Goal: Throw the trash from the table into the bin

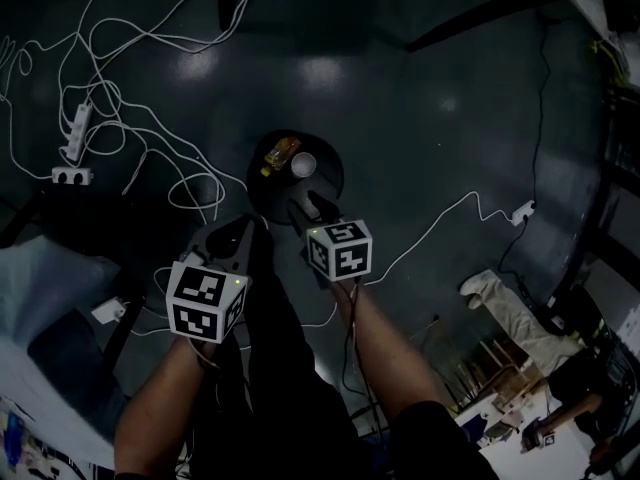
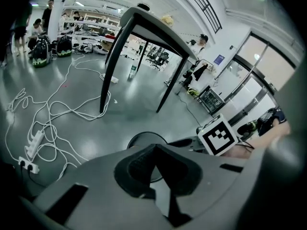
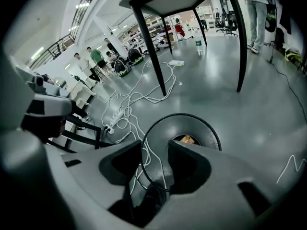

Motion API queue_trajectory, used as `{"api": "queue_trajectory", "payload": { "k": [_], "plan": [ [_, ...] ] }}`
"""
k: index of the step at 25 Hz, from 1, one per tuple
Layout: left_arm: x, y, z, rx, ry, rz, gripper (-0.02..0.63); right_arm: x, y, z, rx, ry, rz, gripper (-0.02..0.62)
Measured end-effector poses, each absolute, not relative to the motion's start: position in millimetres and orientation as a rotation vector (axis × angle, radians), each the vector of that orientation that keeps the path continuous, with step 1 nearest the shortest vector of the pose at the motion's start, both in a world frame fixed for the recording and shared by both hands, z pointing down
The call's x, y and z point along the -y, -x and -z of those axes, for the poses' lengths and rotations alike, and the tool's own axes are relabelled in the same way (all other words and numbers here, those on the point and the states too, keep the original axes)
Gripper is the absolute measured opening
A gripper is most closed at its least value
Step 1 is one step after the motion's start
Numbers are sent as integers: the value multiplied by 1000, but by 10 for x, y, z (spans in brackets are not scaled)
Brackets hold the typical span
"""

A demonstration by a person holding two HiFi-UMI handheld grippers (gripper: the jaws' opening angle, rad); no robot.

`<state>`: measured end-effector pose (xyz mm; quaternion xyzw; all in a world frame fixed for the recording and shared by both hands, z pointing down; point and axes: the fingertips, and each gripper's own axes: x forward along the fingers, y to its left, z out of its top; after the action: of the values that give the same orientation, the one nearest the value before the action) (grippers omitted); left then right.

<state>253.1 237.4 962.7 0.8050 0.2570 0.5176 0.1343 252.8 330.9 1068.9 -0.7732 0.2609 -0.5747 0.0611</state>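
**Grippers (two).** Right gripper (image 3: 154, 148): jaws apart with nothing between them. Only the bin rim and a floor cable show through the gap. Left gripper (image 2: 153, 148): jaw tips together, nothing held. Both point steeply down, side by side, the right one over the near edge of the bin (image 1: 325, 153).

**Bin (one).** Round, black mesh, standing on the floor just beyond the grippers. The head view shows two items inside: one yellowish piece (image 1: 281, 154) at the far left and one white round piece (image 1: 303, 165) just beside it. The right gripper view shows only the yellowish piece.

**Task status (judgement).** Two pieces of trash lie in the bin and neither gripper carries anything, so a drop appears complete. Whether any trash is left cannot be told. The table (image 2: 144, 20) shows from below only, and its top is hidden.

**Other counts.** One table is in view. Two white power strips (image 1: 77, 133) lie on the floor at the far left, among loose white cables (image 1: 150, 43).
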Motion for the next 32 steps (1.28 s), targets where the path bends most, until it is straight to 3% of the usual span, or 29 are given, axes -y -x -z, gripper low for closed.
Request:
{"api": "queue_trajectory", "payload": {
  "k": [2, 8, 32],
  "plan": [
    [-2379, -2533, -9529, -746, -2332, -1491, 14, -3280, -2571, -10550, -791, 2340, 1703, 123],
    [-2339, -2528, -9081, -726, -2334, -1462, 14, -3191, -2771, -9915, -802, 2335, 1586, 17],
    [-1736, -2336, -6370, -633, -2490, -1114, 14, -2369, -2475, -6686, -1145, 2347, 1270, 3]
  ]
}}
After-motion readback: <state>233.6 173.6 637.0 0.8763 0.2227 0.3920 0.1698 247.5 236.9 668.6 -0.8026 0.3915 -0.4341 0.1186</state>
